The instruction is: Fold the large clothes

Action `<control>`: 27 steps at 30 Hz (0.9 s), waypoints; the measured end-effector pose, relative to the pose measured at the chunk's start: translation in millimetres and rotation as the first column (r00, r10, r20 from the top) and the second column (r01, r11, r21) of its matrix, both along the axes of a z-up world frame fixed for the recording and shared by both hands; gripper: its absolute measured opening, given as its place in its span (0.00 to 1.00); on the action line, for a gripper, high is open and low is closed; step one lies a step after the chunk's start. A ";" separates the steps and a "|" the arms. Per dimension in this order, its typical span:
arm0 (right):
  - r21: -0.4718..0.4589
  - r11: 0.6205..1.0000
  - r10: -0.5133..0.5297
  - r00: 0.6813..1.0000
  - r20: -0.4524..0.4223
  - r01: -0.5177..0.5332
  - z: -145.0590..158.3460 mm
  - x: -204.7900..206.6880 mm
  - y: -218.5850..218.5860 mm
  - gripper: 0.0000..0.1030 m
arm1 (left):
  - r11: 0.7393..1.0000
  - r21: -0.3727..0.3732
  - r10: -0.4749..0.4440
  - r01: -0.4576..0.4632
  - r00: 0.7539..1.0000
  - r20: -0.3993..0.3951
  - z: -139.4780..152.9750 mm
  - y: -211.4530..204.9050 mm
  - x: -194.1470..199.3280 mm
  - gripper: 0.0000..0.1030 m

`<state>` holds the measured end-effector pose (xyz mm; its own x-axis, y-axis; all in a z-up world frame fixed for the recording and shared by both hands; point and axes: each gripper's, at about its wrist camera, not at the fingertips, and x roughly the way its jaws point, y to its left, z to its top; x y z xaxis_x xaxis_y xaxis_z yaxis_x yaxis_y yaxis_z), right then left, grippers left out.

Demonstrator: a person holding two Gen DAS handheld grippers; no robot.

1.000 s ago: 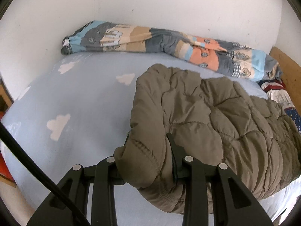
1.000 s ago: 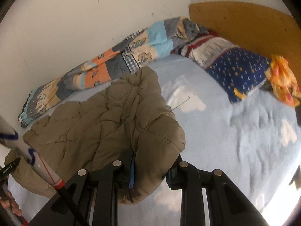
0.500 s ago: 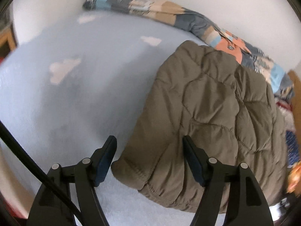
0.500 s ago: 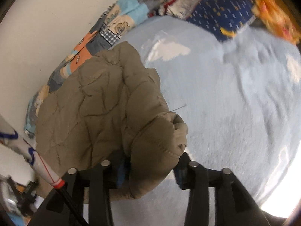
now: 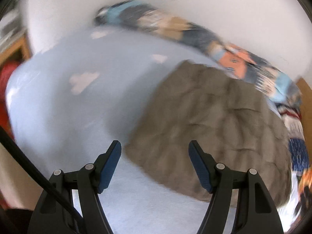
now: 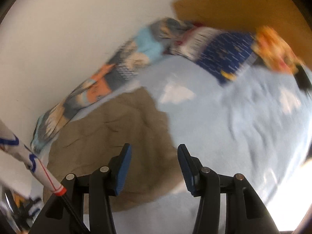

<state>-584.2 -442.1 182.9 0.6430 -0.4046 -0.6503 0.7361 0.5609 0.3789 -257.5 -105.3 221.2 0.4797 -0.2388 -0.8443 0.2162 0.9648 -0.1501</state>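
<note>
You see a bed (image 5: 58,117) under a pale blue sheet with white cloud shapes. Along the white wall (image 5: 195,9) lies a long patchwork quilt roll (image 5: 195,33) in blue, grey, tan and orange. At the wooden headboard (image 6: 243,5) sits a navy dotted pillow (image 6: 224,54), with a blurred orange-yellow cloth (image 6: 273,46) beside it.

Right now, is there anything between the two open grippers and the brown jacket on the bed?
Nothing visible stands in the way. The left gripper and right gripper are both open, above the near edge of the jacket, which lies on the blue sheet. The patchwork quilt lies behind the jacket, along the wall.
</note>
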 end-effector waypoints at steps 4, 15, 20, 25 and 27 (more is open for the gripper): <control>-0.024 0.983 0.179 0.983 -0.040 -0.180 -4.5 53.1 25.3 0.39 | 0.964 0.138 -0.249 0.226 0.950 0.186 8.7 -73.5 -27.7 0.69; 0.004 0.949 0.308 0.922 -0.236 -0.316 -59.6 146.0 22.8 0.38 | 0.836 0.207 -0.516 0.508 0.857 -0.018 -67.1 -202.1 -15.6 0.73; -0.008 0.946 0.304 0.894 -0.331 -0.324 -86.4 160.8 26.2 0.39 | 0.830 0.224 -0.518 0.510 0.855 -0.029 -81.7 -212.3 -14.8 0.75; 0.049 0.952 0.303 0.902 -0.307 -0.303 -88.0 160.8 15.5 0.39 | 0.841 0.155 -0.521 0.519 0.853 -0.033 -73.5 -209.1 -2.6 0.75; 0.055 0.954 0.299 0.911 -0.284 -0.296 -78.5 158.5 12.9 0.39 | 0.852 0.122 -0.512 0.509 0.859 -0.008 -59.9 -202.7 6.1 0.75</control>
<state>-425.7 -429.2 104.5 0.5184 -0.2152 -0.8276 0.6133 0.7680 0.1844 -251.4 -308.0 161.4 0.3370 -0.3573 -0.8711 0.6850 0.7278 -0.0336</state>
